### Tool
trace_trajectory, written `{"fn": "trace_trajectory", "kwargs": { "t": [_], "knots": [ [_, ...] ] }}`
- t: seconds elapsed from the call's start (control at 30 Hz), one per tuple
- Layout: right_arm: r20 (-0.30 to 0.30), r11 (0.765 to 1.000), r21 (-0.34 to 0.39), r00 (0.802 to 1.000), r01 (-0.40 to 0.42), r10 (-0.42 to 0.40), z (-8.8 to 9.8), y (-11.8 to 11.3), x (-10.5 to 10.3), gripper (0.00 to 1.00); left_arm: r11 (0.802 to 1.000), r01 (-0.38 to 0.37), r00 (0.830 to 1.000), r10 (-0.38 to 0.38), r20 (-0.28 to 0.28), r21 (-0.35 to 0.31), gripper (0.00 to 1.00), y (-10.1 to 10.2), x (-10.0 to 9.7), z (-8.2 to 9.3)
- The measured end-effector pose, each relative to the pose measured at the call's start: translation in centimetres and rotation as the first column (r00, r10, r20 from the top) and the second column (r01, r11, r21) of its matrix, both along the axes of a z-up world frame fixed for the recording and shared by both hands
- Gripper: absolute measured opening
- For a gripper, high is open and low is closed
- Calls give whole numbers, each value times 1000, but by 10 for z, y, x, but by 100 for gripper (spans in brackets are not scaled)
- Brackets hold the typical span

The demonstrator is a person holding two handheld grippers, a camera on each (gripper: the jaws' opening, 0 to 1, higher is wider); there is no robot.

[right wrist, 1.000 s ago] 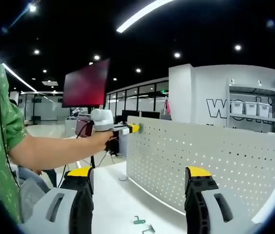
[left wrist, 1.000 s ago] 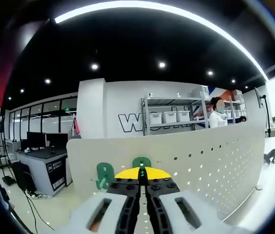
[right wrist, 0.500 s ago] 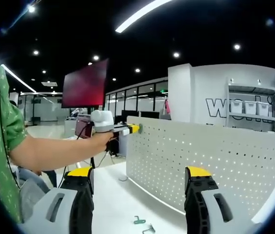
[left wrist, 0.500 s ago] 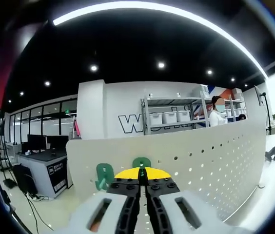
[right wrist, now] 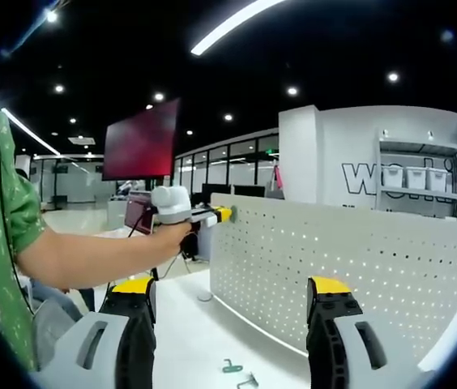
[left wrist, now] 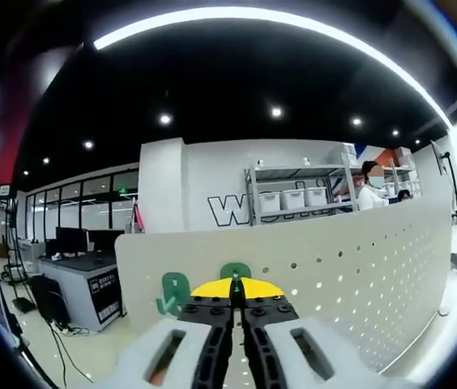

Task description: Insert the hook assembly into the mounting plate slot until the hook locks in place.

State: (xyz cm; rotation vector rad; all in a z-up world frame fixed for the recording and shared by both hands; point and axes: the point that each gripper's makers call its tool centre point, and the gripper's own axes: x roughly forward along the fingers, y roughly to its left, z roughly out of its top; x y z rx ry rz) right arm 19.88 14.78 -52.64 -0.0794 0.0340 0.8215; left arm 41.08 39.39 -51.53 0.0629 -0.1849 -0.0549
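The left tongs (left wrist: 234, 293) are pressed together on a green hook (left wrist: 235, 271), held right against the face of the white perforated mounting plate (left wrist: 350, 267) near its upper end corner, with a second green hook (left wrist: 174, 293) sitting on the plate just beside them. In the right gripper view the same left tongs (right wrist: 225, 214), carried by a person's hand (right wrist: 173, 235), meet the plate (right wrist: 350, 267) at that top corner. The right tongs (right wrist: 232, 308) stand wide apart with nothing between them, and below the plate two small hooks (right wrist: 238, 373) lie on the white desk (right wrist: 188, 340).
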Motion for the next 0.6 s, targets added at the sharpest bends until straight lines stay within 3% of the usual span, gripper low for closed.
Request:
{"fn": "trace_trajectory", "kwargs": {
  "t": [0.33,0.6],
  "knots": [
    [-5,1000,3,1000,-2,2,0,-2,2,77,1000,-19,999,20,40,-15,2,1,1,0],
    [-7,1000,3,1000,-5,5,0,-2,4,77,999,-26,999,26,42,-21,2,2,3,-3]
  ]
}}
